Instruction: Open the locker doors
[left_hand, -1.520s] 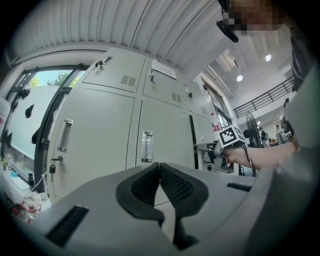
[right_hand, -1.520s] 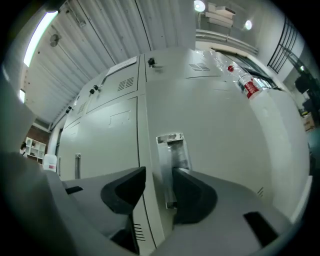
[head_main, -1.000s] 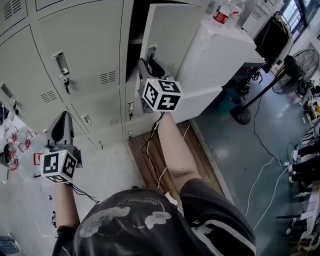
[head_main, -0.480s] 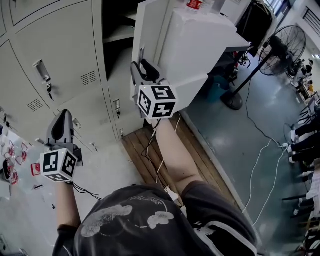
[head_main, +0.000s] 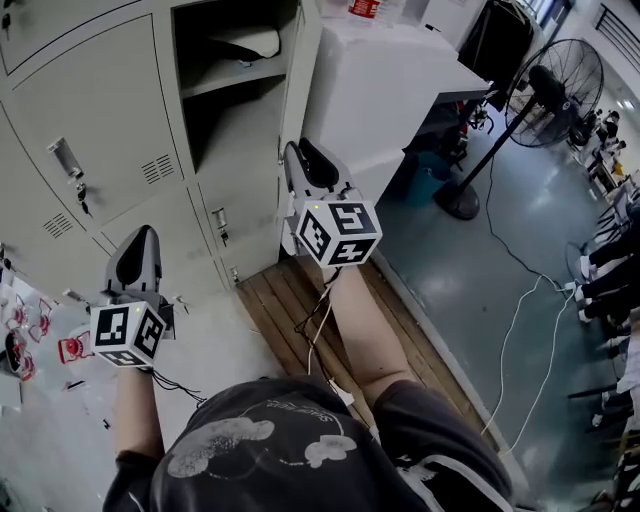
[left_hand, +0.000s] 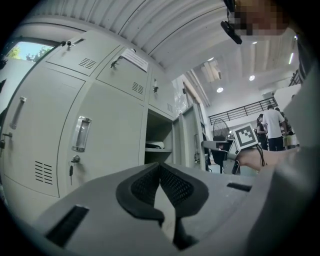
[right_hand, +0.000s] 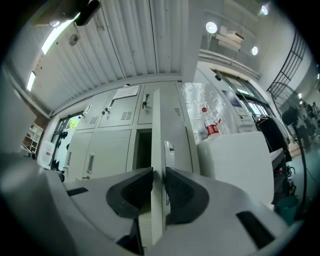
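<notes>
Weighing the hazards first, we judge the chief one to be a slip. The right claw (right_hand: 158, 172) has the door (right_hand: 156, 125) only by its thin free edge, and a pull out of line with the hinge swing could draw the pads off the sheet metal. A second concern is the white cabinet (head_main: 390, 90) standing just beside the lockers on the door's far side. A door swung hard could strike it and disturb the bottle (right_hand: 211, 127) on top. We also note loose cables (head_main: 315, 320) on the boards underfoot, which could snag a step.

Right claw: narrow. Its jaws have just been closing, and the door edge stands between them with a pad against each face. We record a pinch grip on the door. The door stands roughly square to the locker front, its compartment (head_main: 230, 110) exposed.

Left claw (left_hand: 160, 170): jaws together at the tips, nothing between them, clear of any locker. The locker doors (head_main: 90, 130) on its side are shut, so we judge the task part done.
</notes>
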